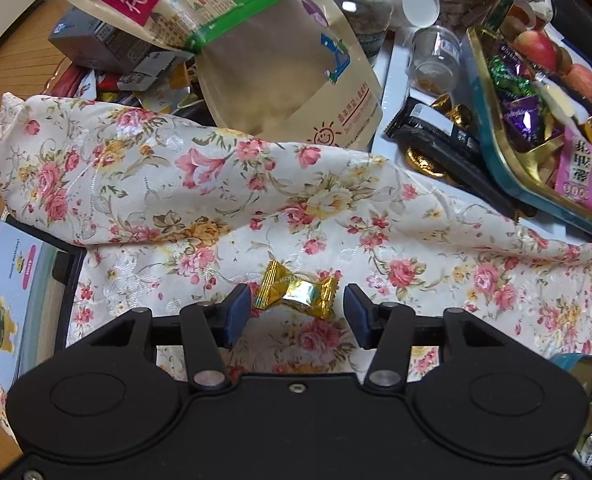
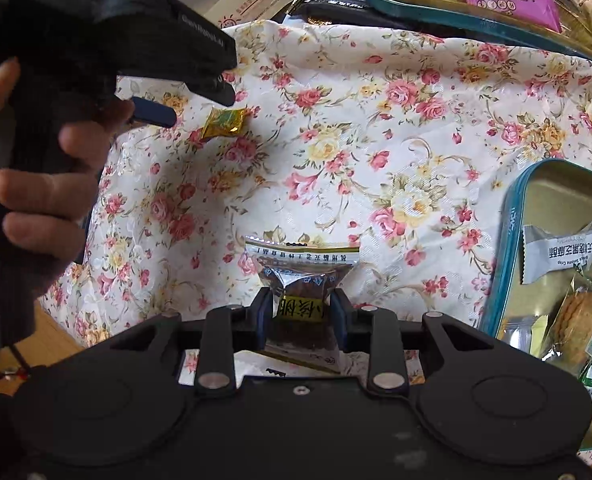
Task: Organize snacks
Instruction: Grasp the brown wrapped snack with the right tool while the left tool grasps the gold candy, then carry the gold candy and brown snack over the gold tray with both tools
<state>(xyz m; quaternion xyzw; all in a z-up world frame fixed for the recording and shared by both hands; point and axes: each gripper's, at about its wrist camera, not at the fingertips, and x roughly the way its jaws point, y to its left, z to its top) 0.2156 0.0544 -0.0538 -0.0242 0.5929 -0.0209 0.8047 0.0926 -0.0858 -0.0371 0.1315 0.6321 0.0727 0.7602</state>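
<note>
A gold-wrapped candy [image 1: 296,294] lies on the floral cloth [image 1: 136,184]. My left gripper [image 1: 297,312] is open, its blue pads on either side of the candy, not touching it. In the right wrist view the same candy [image 2: 224,122] lies just right of the left gripper's blue fingertip [image 2: 154,112]. My right gripper [image 2: 300,312] is shut on a clear-wrapped brown snack with a yellow label [image 2: 300,284], held just above the cloth. A teal-rimmed gold tin [image 2: 511,248] with wrapped biscuits sits to its right.
A second teal-rimmed tin [image 1: 495,160] of mixed candies stands at the back right, also seen in the right wrist view [image 2: 415,4]. A big beige snack bag [image 1: 280,64], jars [image 1: 355,4], a black bar wrapper [image 1: 431,132] and boxes crowd the back. A book [image 1: 12,280] lies left.
</note>
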